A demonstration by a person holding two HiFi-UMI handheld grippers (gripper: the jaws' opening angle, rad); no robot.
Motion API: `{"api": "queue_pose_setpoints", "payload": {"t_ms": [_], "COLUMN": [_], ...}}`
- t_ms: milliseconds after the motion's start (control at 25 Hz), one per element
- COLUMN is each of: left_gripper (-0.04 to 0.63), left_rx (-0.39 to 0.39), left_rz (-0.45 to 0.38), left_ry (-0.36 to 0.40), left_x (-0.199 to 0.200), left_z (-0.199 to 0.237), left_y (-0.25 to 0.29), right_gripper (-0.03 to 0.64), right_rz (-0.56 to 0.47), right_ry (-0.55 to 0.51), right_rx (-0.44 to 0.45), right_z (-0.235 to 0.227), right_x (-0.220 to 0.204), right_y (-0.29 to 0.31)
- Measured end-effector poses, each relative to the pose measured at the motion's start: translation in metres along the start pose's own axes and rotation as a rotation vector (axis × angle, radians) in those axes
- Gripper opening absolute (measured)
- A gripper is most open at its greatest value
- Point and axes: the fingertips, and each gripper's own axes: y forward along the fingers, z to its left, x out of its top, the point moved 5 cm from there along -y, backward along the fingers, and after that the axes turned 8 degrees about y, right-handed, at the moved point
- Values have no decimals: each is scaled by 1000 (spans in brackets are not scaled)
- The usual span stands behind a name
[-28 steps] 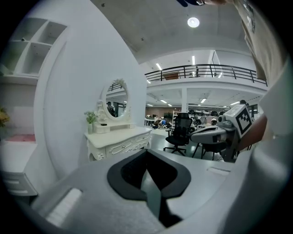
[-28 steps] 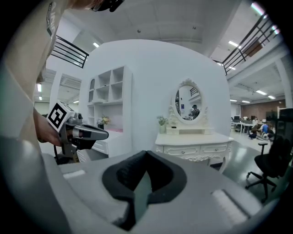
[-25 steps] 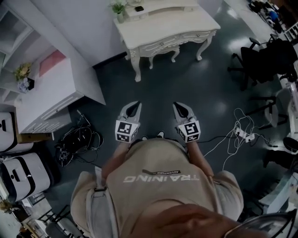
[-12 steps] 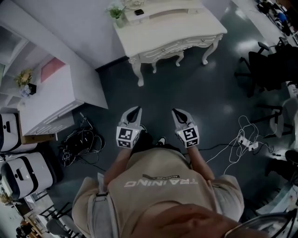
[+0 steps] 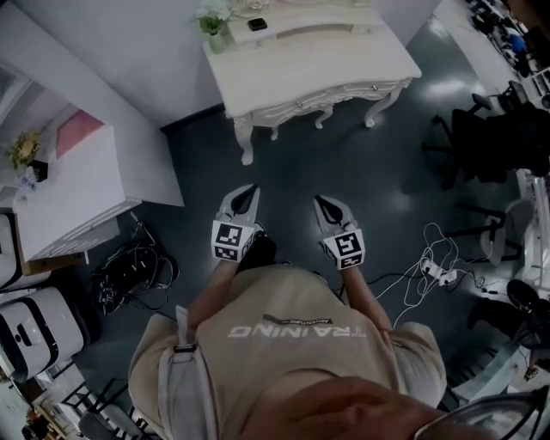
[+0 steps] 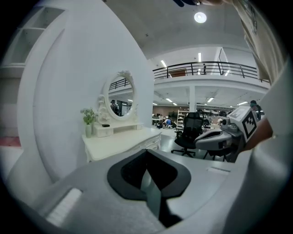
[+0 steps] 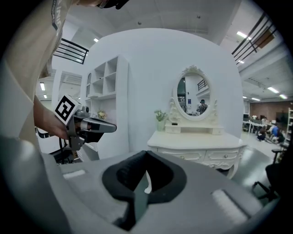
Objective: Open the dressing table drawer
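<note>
The white dressing table (image 5: pixel 309 64) stands against the far wall, with its drawers (image 5: pixel 348 90) shut along the carved front edge. Both grippers are held side by side at waist height, well short of the table and pointing towards it. My left gripper (image 5: pixel 247 196) is shut and holds nothing, and my right gripper (image 5: pixel 326 204) is shut and empty too. From the left gripper (image 6: pixel 147 157) the table (image 6: pixel 121 142) and its oval mirror (image 6: pixel 120 97) lie ahead to the left. Past the right gripper (image 7: pixel 145 160), the drawer fronts (image 7: pixel 215 157) with small knobs lie ahead to the right.
A white cabinet (image 5: pixel 69 180) stands at the left with a tangle of cables (image 5: pixel 129 271) on the dark floor beside it. At the right are a power strip with white leads (image 5: pixel 434 271) and black office chairs (image 5: pixel 498 137). A small plant (image 5: pixel 210 21) sits on the table's left end.
The person has walked towards the dressing table, carrying both grippers forward together. Both stay shut and side by side.
</note>
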Motion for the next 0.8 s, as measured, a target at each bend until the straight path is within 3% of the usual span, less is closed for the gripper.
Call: {"api": "queue_pose_setpoints", "payload": {"t_ms": [400, 640, 800], "left_gripper": [8, 8, 8], "left_rx": [-33, -64, -36], "left_rz": [-67, -26, -7], "left_ry": [45, 13, 8], "left_x": [37, 35, 36], "left_z": [123, 144, 152], "left_y": [81, 113, 142], "right_gripper": [3, 3, 3], "right_rz": [-65, -29, -18], "right_ry": [-42, -18, 12], "right_rx": [-35, -35, -20], "right_z": [-27, -40, -70], "right_x": [84, 87, 81], "right_y": [119, 147, 163]}}
